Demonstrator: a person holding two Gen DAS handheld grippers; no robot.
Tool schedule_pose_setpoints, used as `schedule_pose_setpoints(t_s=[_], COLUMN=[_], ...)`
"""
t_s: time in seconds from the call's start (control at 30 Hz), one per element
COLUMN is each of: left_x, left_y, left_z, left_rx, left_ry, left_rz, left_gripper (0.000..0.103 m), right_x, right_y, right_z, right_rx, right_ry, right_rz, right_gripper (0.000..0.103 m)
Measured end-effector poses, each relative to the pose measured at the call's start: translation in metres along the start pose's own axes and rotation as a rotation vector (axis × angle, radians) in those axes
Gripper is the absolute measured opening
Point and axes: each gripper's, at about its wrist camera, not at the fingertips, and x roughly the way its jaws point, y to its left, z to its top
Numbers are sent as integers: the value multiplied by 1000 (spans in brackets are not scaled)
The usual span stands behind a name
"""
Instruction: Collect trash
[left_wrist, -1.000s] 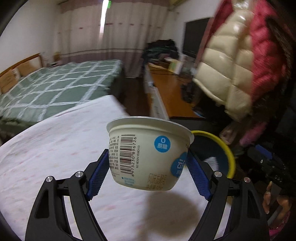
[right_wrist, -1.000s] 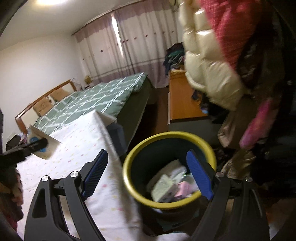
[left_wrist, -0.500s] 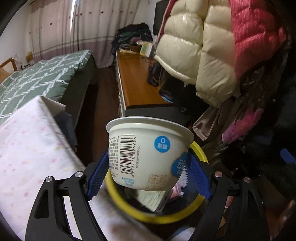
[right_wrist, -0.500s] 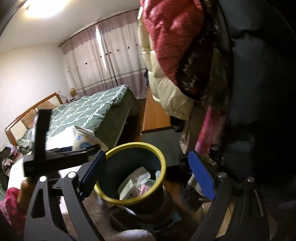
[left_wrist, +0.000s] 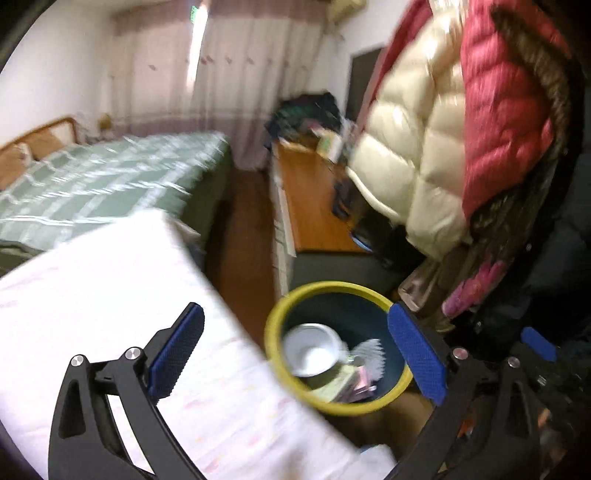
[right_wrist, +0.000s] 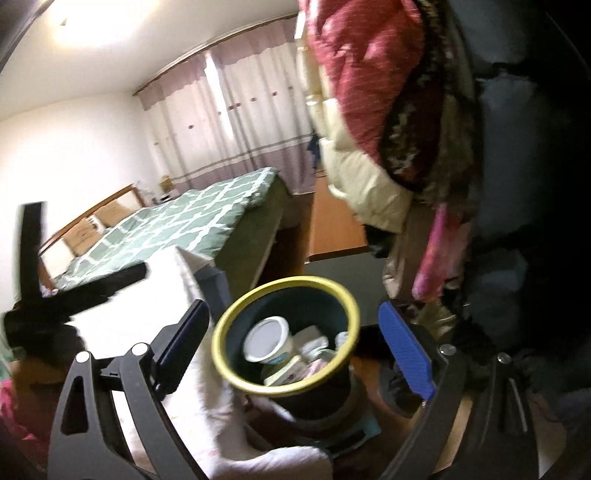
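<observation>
We see the bed (left_wrist: 110, 184) with its green checked cover at the far left, and nearer us a surface (left_wrist: 110, 314) under a white, pink-flecked cloth. Padded coats (left_wrist: 461, 129) hang at the right. Below them, beside the surface's edge, stands the yellow-rimmed bin (left_wrist: 273, 332). Inside it, among paper scraps, lies the white yoghurt cup (left_wrist: 312, 350), mouth upward; we find it again in the right wrist view (right_wrist: 267, 339), tilted against the bin's near-left wall. The left gripper (left_wrist: 295, 354) is above the bin with its jaws spreading wide; the cup lies well below and between them, touched by neither pad. The right gripper (right_wrist: 291, 343) likewise frames the bin, its jaws opening, nothing between them.
</observation>
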Motion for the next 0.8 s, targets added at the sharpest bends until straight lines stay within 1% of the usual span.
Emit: schedule_pose_setpoints(t_s=[0.07,0.1,0.13,0.2,0.3,0.4,0.53,0.6,0.7,0.8], left_x=[-39,-66,-81,-125,-176,-232,-280,-300,-319,-335], left_y=[17,28,34,48,61,68,67,67,66,66], left_z=[-8,-17,-21,-40,-63,-93,-124,-139,-155,-173], left_rx=[-37,-61,-69,-87,-110,-142,-157,-180,-203,-229], left_ry=[-41,-72,-88,-122,-155,-218,-275,-299,-315,-324], left_rz=[38,69,85,150,230,311,378,396,408,445], left_gripper=[98,98,98,98,98,98,98,98,98,98], right_x=[-3,-5,-7,-14,-27,-44,-68,-80,-94,-107], right_y=[12,21,27,42,59,78,92,98,103,105], right_z=[-3,-6,-7,-11,-17,-24,-31,-34,-39,-45], right_rx=[-23,-46,-60,-94,-130,-191,-265,-302,-339,-345], right_ry=[8,13,14,14,10,1,-28,-43,-54,-61], right_rz=[38,62,76,118,154,176,170,160,158,164], right_gripper=[89,90,90,90,91,91,91,91,93,93])
